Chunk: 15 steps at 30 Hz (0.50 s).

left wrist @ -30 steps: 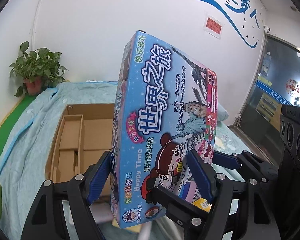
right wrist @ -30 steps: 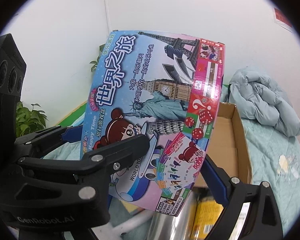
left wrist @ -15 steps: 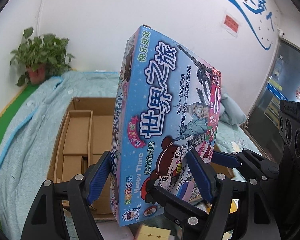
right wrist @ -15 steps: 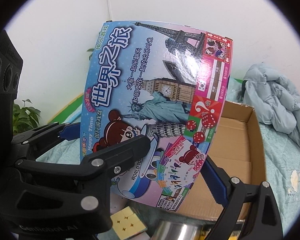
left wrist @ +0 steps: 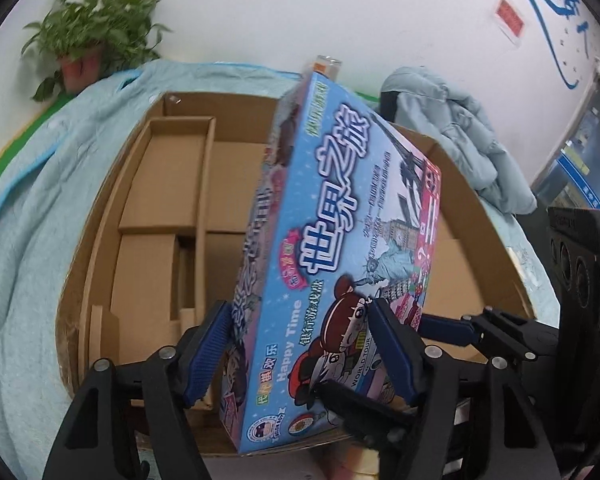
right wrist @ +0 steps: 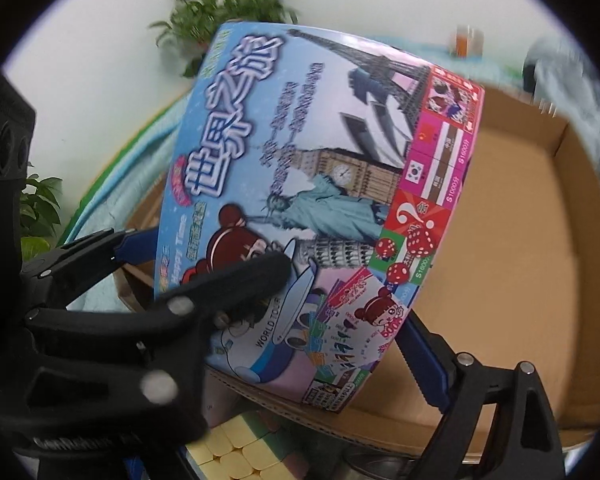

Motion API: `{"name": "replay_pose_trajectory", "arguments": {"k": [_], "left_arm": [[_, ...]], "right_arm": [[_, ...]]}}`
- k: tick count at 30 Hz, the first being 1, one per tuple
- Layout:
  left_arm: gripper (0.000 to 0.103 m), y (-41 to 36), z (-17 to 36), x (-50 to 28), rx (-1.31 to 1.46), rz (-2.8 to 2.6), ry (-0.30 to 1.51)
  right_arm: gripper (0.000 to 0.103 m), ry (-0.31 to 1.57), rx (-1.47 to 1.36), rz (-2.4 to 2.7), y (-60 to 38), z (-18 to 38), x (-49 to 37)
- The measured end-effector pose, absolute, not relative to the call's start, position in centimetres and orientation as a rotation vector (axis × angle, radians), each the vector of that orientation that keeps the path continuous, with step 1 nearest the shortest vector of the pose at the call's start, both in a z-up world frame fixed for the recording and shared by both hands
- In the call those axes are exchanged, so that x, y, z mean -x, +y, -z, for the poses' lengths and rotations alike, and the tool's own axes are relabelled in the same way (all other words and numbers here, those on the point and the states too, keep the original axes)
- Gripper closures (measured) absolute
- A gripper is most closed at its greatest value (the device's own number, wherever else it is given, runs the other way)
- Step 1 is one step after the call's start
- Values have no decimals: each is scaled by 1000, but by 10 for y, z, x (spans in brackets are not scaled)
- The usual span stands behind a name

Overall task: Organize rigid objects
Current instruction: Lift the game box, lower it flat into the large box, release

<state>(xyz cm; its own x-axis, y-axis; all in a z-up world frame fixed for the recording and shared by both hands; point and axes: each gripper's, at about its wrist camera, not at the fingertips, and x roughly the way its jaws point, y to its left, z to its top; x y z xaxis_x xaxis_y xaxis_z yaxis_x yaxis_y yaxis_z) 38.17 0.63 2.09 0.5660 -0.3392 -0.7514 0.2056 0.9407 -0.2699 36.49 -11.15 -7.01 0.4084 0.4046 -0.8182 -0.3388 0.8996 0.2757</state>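
A blue board game box with Chinese lettering and landmark pictures is held tilted above an open cardboard box. My left gripper is shut on the game box's near end. My right gripper is shut on the same game box, one finger across its front, the other at its right edge. The cardboard box has dividers on its left side and an open right part.
A pale cube puzzle lies under the game box in the right wrist view. A light blue cloth covers the surface. A potted plant stands at the back left; a bundled jacket lies at the back right.
Both grippers have carried the game box forward and tipped it down over the cardboard box, which now fills more of both views.
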Motion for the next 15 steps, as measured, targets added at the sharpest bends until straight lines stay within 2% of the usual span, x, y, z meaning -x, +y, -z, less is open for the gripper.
{"name": "replay_pose_trajectory", "arguments": {"k": [1, 3, 8, 15], "left_arm": [[36, 9, -18, -384, 162, 317, 919], [38, 12, -14, -383, 155, 304, 924], [54, 18, -11, -382, 129, 266, 952], [58, 22, -17, -369, 127, 265, 962]], "right_arm": [[18, 1062, -64, -467, -111, 70, -366], [19, 1083, -51, -465, -108, 72, -366], [19, 1155, -35, -474, -102, 81, -370], [17, 1180, -22, -501, -96, 84, -370]]}}
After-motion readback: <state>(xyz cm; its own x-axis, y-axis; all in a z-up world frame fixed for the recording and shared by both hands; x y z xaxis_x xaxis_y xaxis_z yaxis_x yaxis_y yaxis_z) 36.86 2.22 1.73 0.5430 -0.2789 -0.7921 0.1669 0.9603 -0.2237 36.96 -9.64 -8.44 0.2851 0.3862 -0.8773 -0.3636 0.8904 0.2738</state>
